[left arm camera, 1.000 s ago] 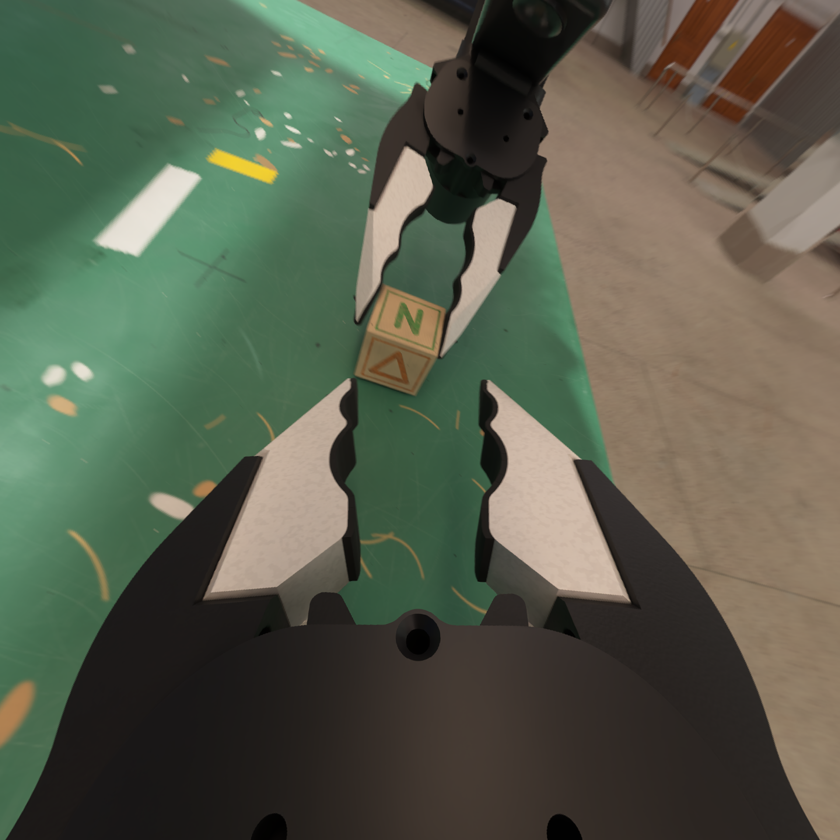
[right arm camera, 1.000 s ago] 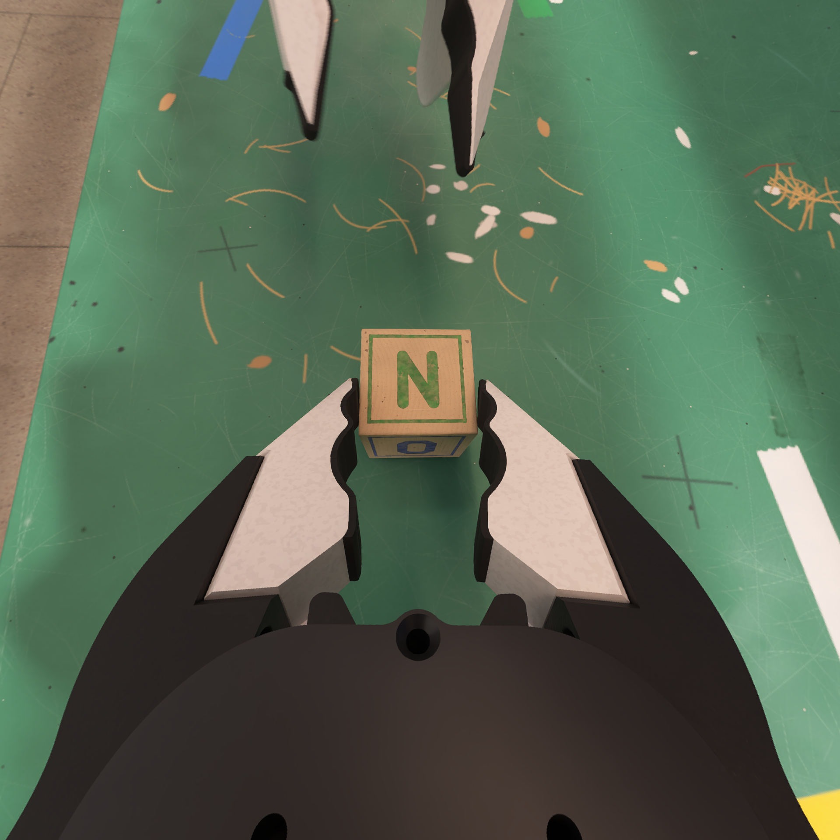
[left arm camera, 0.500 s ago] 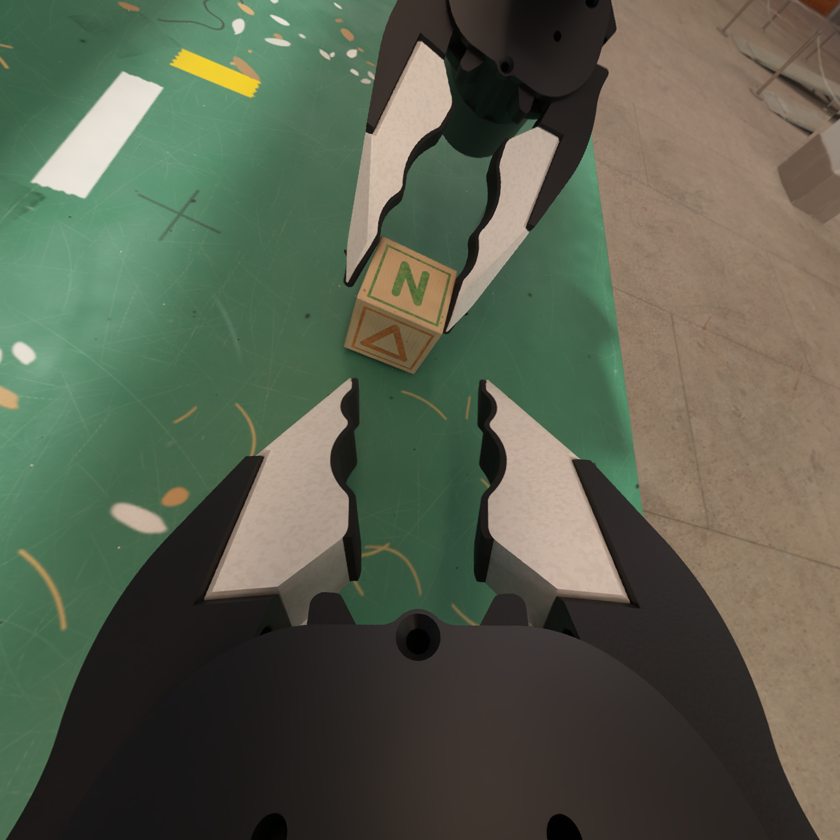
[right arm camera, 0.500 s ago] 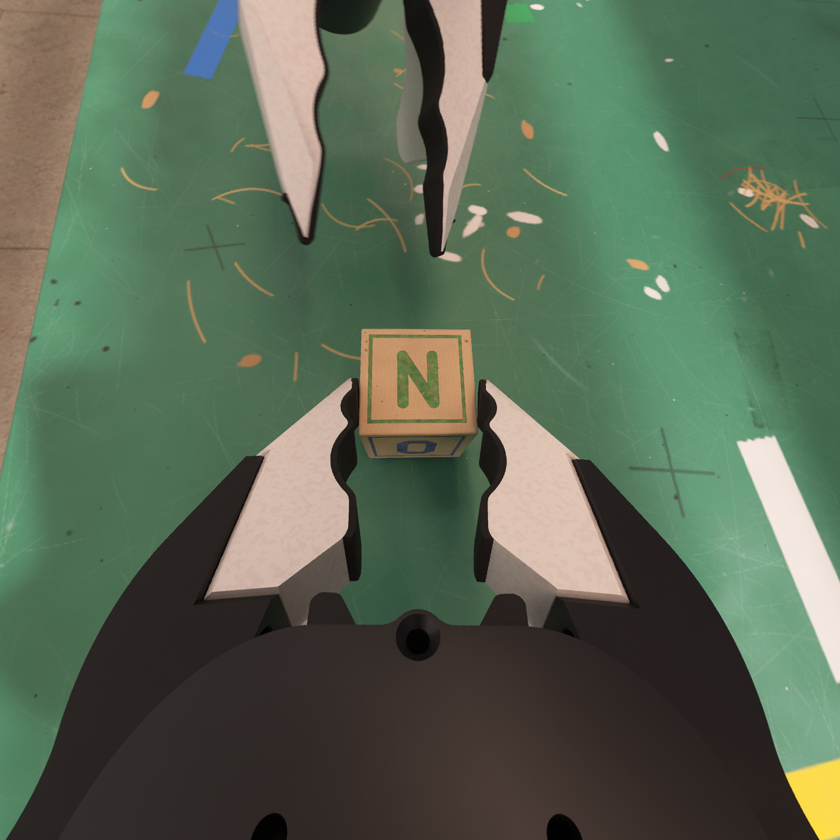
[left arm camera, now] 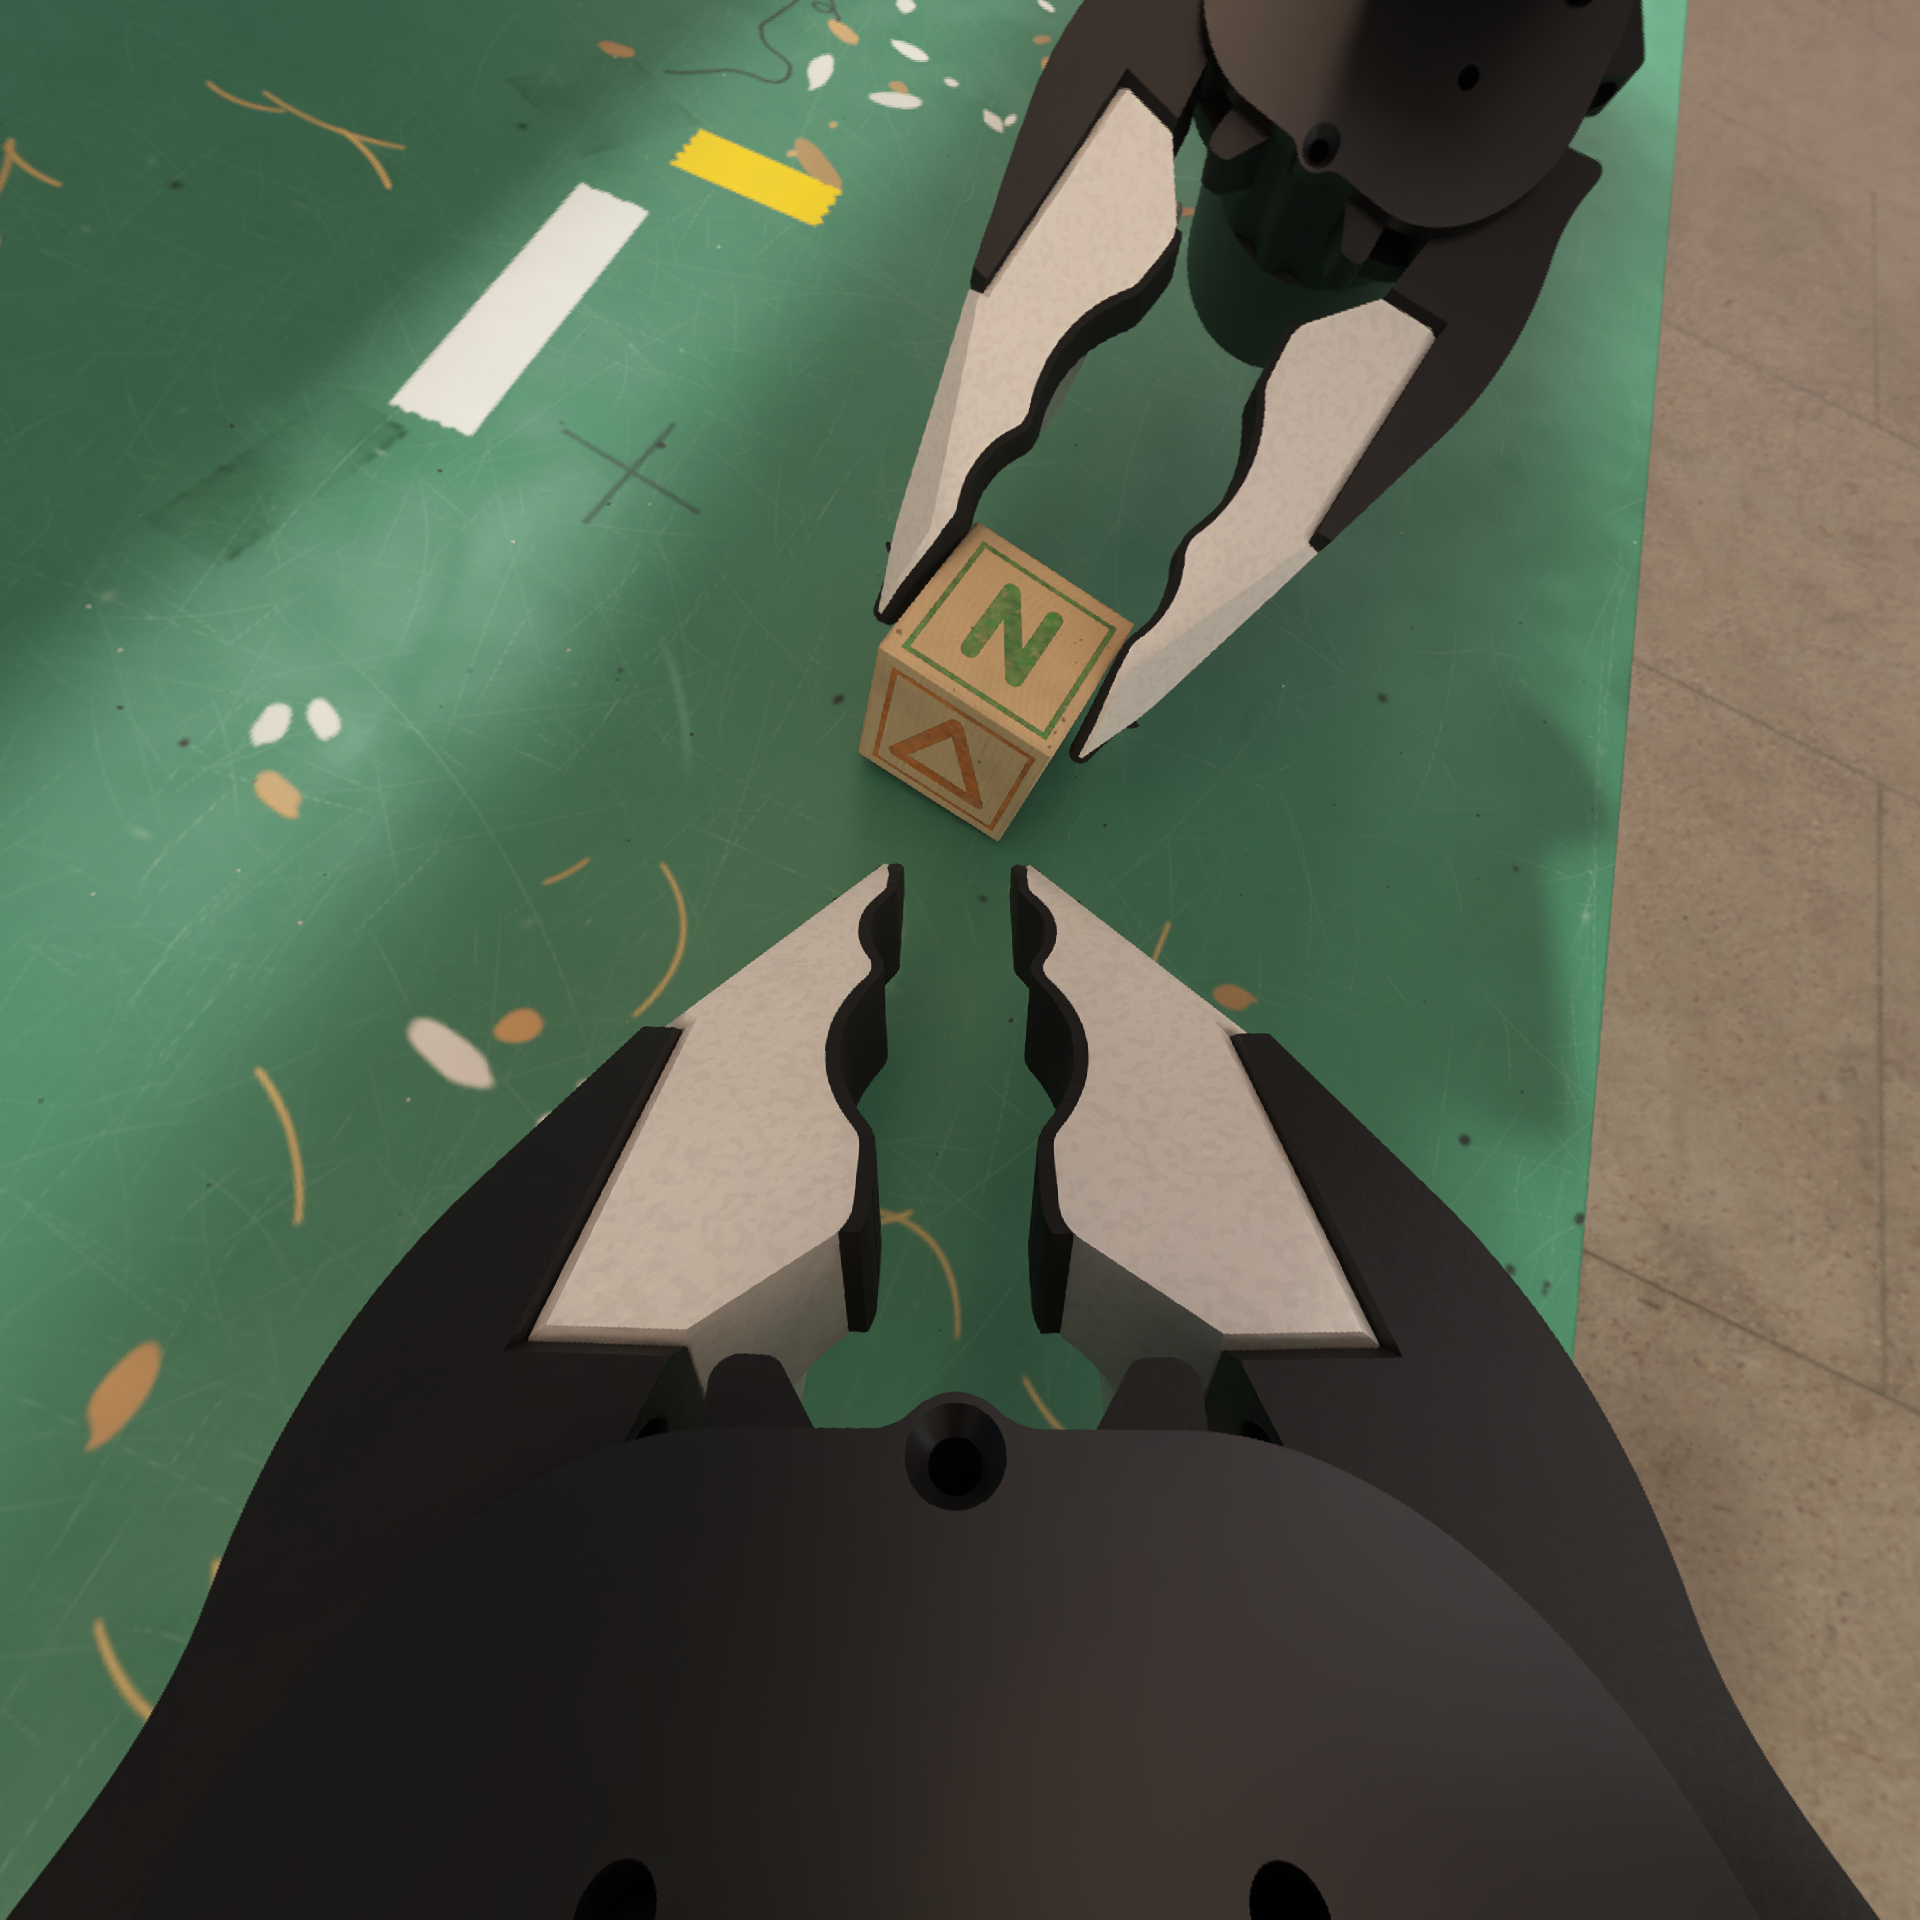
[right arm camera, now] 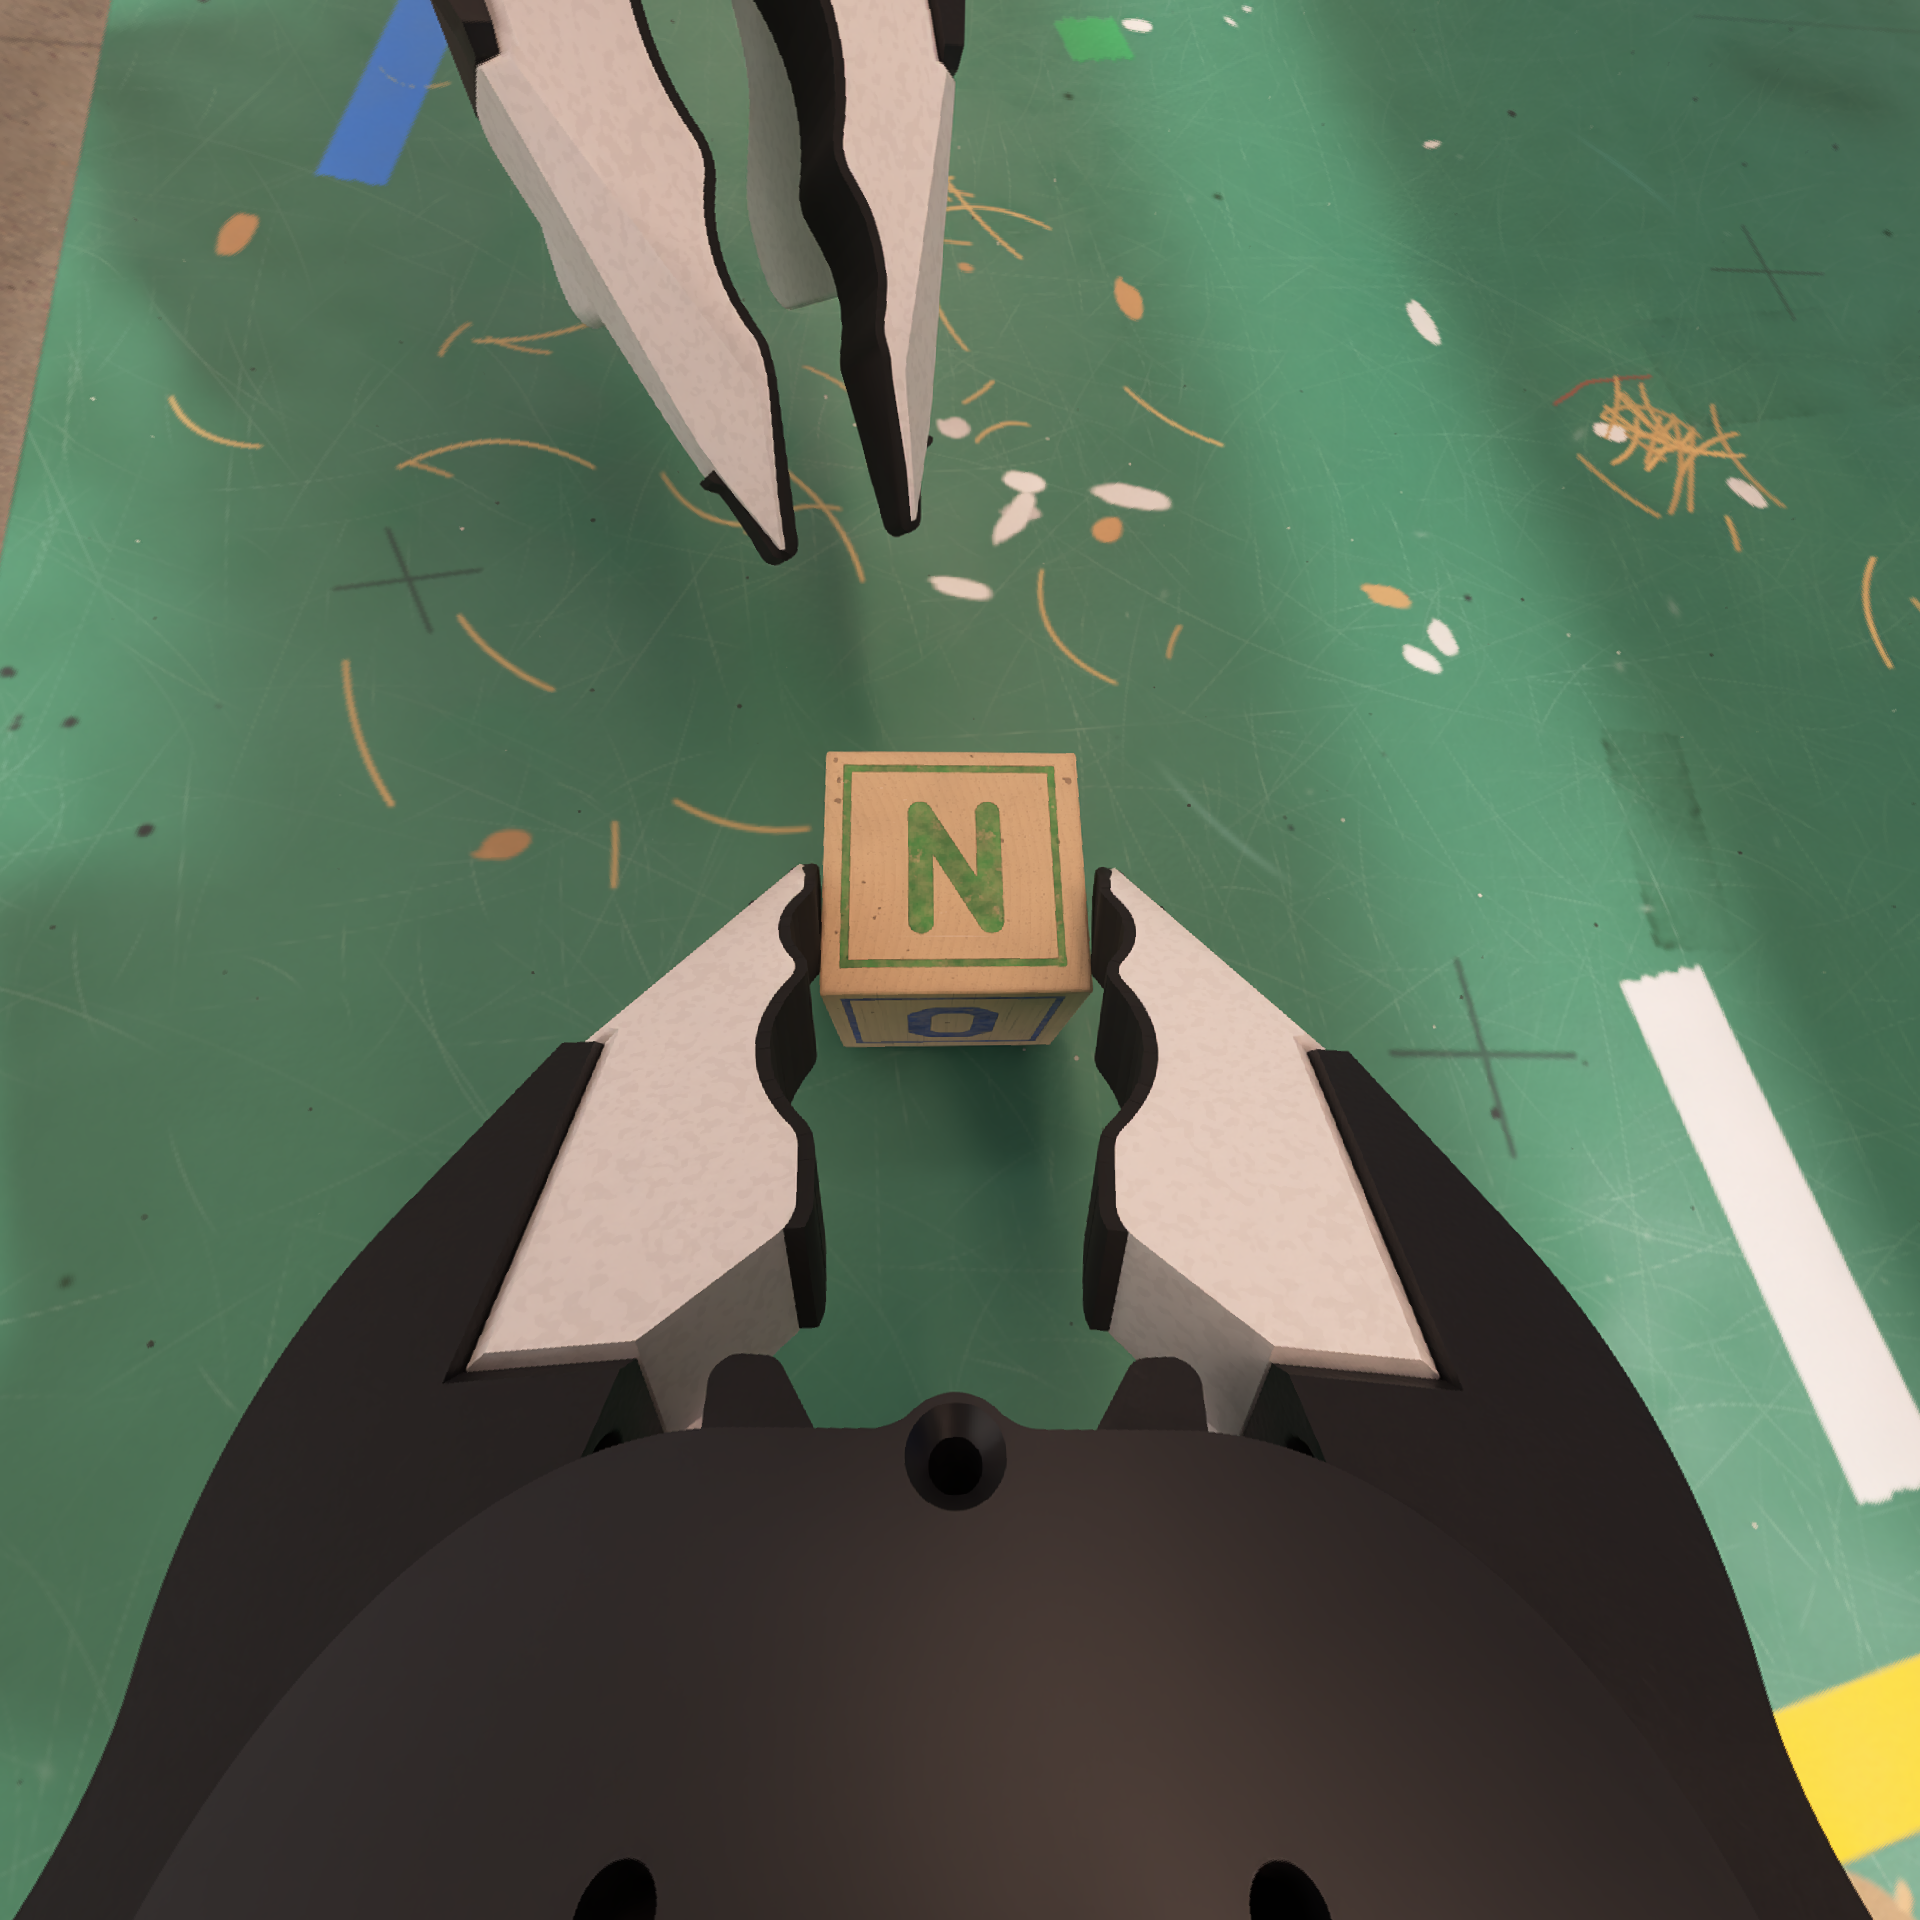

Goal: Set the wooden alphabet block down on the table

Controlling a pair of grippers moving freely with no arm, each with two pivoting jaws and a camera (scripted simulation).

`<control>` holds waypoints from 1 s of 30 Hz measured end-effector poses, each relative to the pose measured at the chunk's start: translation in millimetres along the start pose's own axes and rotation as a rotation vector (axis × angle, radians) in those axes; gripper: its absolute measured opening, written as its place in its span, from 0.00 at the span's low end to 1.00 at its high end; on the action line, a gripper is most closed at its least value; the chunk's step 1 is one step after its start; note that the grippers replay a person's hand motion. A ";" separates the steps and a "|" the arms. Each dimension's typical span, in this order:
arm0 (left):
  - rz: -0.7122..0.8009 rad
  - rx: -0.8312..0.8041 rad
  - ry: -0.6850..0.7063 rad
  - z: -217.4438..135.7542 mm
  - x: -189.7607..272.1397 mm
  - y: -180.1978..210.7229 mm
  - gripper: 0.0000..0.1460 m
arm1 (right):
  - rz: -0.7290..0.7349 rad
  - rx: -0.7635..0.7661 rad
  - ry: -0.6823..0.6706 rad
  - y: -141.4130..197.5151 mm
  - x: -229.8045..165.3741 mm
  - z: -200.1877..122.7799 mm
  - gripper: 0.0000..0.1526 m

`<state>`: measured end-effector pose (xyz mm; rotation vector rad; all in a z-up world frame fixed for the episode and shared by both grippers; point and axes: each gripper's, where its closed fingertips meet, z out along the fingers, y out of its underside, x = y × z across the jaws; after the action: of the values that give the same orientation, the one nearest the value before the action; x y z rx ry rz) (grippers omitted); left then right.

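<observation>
Under me I see a white tape strip (left arm camera: 520,309) and, near its far end, a short yellow tape piece (left arm camera: 755,175). A blue tape piece (right arm camera: 379,99) lies near the far left edge. Thin orange shavings (right arm camera: 1662,447) make a small heap on the right. Beside all this is the beige floor (left arm camera: 1787,623).

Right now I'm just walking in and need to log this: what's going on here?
The right tongs grip a wooden alphabet block between their tips, low over the green table; whether it touches the table is unclear. The left tongs hover close by, nearly closed and holding nothing. The block has not been released.
</observation>
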<state>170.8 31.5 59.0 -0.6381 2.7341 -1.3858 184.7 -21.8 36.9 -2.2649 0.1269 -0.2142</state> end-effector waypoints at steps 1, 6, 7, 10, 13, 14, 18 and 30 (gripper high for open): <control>0.007 0.004 0.006 0.4 0.3 -0.1 0.14 | -0.001 0.002 0.000 0.2 0.1 -0.1 0.34; 0.102 -0.015 0.071 0.2 6.6 2.7 0.15 | -0.029 0.001 -0.009 1.5 -2.8 -1.3 0.34; 0.103 -0.015 0.084 -0.1 7.0 2.7 0.15 | -0.034 0.000 -0.006 1.6 -2.9 -1.1 0.34; 0.077 -0.007 0.121 -0.8 8.4 2.6 0.17 | -0.050 0.002 0.004 1.4 -3.0 -0.7 0.34; 0.062 0.000 0.117 -4.2 5.4 1.3 0.17 | -0.049 0.011 0.007 0.5 -3.3 -1.0 0.34; 0.047 0.017 0.119 -6.0 4.6 -0.6 0.17 | -0.050 0.010 0.010 0.5 -3.1 -1.2 0.34; 0.032 0.042 0.125 -6.9 5.6 -3.5 0.20 | -0.069 0.000 0.041 -2.0 0.1 -8.4 0.37; 0.050 0.052 0.075 -8.3 6.3 -10.3 0.19 | -0.451 -0.103 0.382 -4.5 -23.7 -44.8 0.25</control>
<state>167.1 30.3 73.1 -0.5218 2.7398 -1.4940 152.7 -48.4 66.2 -2.3045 -0.1820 -0.8958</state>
